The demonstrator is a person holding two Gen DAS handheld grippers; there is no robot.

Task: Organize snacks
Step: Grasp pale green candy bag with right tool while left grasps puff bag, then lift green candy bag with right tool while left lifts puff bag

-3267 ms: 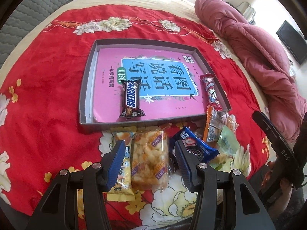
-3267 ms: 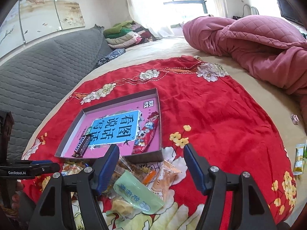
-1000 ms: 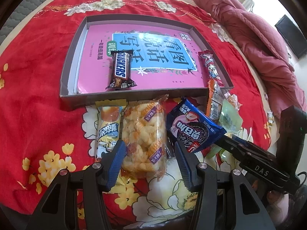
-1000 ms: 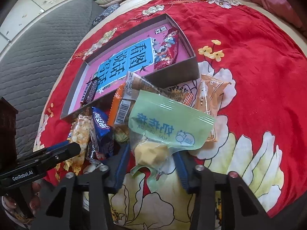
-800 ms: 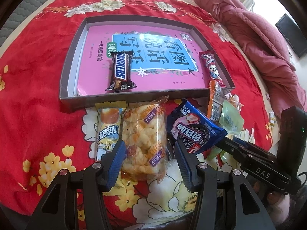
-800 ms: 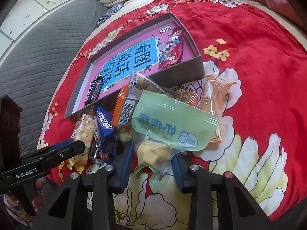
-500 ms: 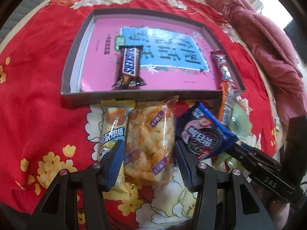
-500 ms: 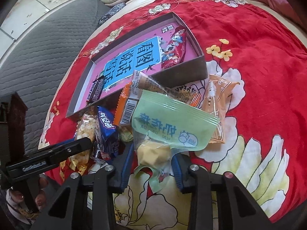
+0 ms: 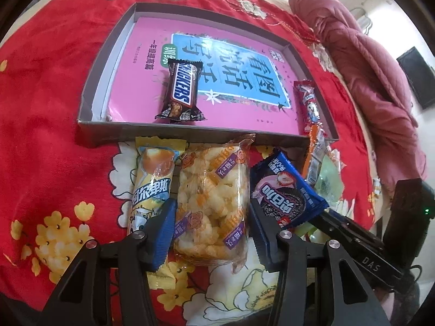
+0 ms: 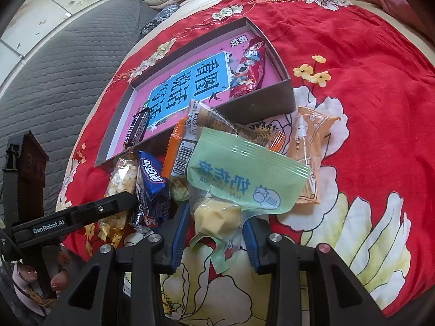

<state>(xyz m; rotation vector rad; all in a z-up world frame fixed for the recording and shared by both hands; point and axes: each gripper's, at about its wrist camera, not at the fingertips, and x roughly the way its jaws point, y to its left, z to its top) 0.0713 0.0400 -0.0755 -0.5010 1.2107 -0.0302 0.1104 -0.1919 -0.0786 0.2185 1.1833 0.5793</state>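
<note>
A grey tray (image 9: 89,87) lined with a pink book holds a Snickers bar (image 9: 180,92) and a red snack stick (image 9: 308,103). Loose snacks lie in front of it. My left gripper (image 9: 210,233) is open with its fingers on either side of a clear pack of puffed rice snack (image 9: 213,203). A yellow wafer pack (image 9: 152,187) lies left of it and a blue Oreo pack (image 9: 285,193) right. My right gripper (image 10: 214,233) is shut on the green milk-candy bag (image 10: 242,182), pinching its yellow contents. The tray also shows in the right wrist view (image 10: 282,100).
The snacks lie on a red flowered cloth (image 9: 40,108) over a bed. An orange packet (image 10: 310,141) and an orange barcode pack (image 10: 179,152) lie near the tray's corner. A crumpled pink quilt (image 9: 367,68) lies to the right. A grey padded headboard (image 10: 54,68) stands behind.
Both grippers came down and forward over the snack pile. My right gripper closed from wide open onto the green bag. My left gripper moved closer around the puffed rice pack.
</note>
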